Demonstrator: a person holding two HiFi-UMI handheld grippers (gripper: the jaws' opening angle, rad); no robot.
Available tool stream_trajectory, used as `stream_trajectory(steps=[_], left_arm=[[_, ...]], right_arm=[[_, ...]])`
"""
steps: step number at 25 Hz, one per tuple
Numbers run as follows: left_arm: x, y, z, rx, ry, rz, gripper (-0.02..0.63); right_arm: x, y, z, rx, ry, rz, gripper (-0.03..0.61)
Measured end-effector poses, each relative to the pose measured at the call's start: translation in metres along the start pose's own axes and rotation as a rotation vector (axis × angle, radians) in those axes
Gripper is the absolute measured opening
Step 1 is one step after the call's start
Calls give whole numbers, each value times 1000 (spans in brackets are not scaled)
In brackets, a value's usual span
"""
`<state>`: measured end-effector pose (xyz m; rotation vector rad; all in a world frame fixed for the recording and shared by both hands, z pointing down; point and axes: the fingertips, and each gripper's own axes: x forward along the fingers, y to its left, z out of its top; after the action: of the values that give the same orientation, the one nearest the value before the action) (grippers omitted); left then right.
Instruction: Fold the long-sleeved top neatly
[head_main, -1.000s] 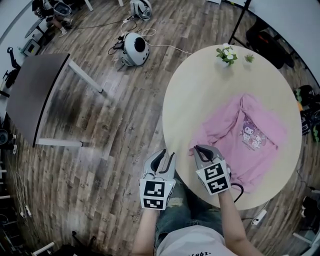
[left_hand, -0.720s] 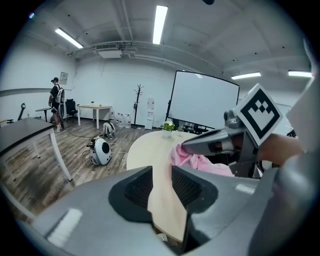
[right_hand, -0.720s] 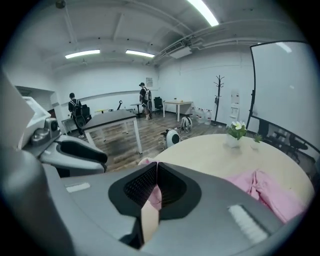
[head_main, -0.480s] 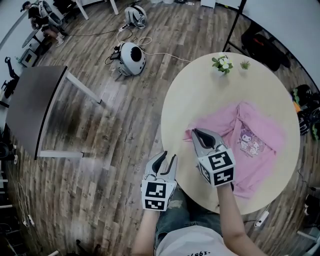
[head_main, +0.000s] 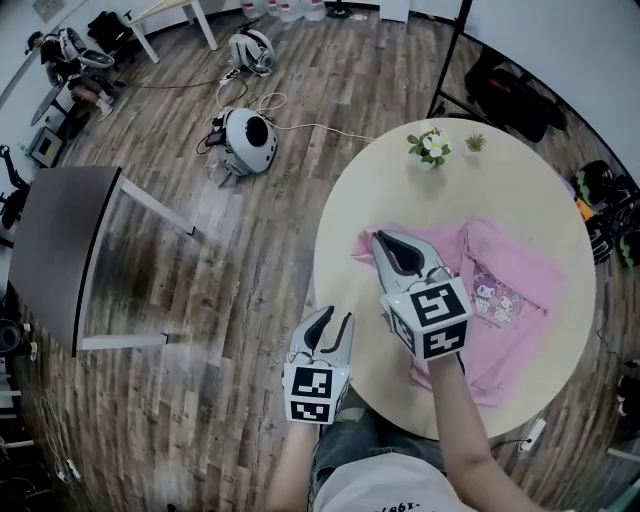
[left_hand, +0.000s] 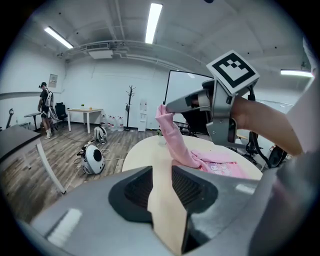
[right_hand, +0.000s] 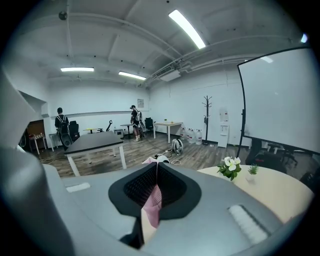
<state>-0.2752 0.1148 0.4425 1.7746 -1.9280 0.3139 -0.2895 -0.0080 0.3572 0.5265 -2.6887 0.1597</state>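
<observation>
Pink top rumpled on round beige table; R gripper clamps it.

Bench, left side: bare and wide open, easy way through.
Far edge: flowers and small plant side by side, blocking there.
Right half: top spread across it.
</observation>
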Motion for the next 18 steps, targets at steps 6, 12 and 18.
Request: stream_trajectory(steps=[6, 12, 18], left_arm=[[23, -3, 18, 28, -8, -47, 118], [45, -11, 30, 61, -5, -104, 119], [70, -35, 41, 95, -4, -189, 119]], right_arm=[[10, -32, 40, -29, -53, -54, 34], [1, -73, 63, -35, -92, -132, 34], [-29, -123, 78, -47, -123, -239, 34]])
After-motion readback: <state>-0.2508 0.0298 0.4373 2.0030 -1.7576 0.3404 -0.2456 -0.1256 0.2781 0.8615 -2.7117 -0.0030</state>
